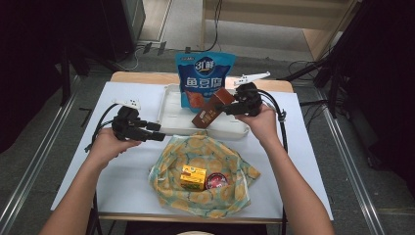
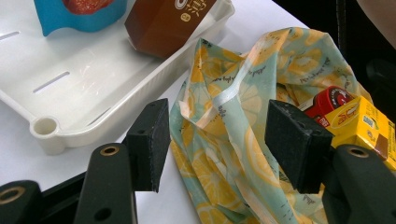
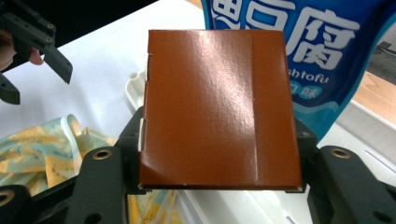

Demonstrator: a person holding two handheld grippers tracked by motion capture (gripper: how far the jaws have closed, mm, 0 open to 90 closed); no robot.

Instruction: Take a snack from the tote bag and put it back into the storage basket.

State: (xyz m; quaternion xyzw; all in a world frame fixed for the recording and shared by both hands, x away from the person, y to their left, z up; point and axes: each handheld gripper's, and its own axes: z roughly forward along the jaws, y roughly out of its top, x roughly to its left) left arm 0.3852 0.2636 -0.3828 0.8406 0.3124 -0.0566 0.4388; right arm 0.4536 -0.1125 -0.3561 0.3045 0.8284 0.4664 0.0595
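High view, right gripper (image 1: 230,105): clamped on the brown carton (image 1: 212,108), held tilted over the near right part of the white tray (image 1: 169,110).
High view, brown carton: low end over the tray floor, whether touching it cannot be told; top end at the jaws.
High view, blue snack bag (image 1: 205,78): upright at the far side of the tray, just behind the carton.
High view, left gripper (image 1: 157,131): jaws apart, nothing between them, hovering left of the tray's near left corner.
High view, yellow patterned cloth bag (image 1: 203,174): spread open on the table (image 1: 127,166), near side, just in front of the tray.
High view, inside the cloth bag: yellow box (image 1: 193,177) and, touching its right side, a red round tin (image 1: 216,181).
Left gripper view, left gripper (image 2: 217,140): pads wide apart, cloth bag (image 2: 229,140) lying beyond the gap, untouched.
Left gripper view, surroundings: tray corner (image 2: 51,130) at left, carton's lower end (image 2: 163,25) inside the tray, yellow box (image 2: 362,123) and red tin (image 2: 331,100) at right, partly hidden by the right pad.
Right gripper view, right gripper (image 3: 219,154): pads pressed on both side edges of the brown carton (image 3: 215,107).
Right gripper view, obstruction: carton's broad face blocking most of the tray; blue snack bag (image 3: 313,51) close behind at right.
Right gripper view, far left: left gripper (image 3: 39,60) released, above the white table; cloth bag edge (image 3: 42,144) below it.
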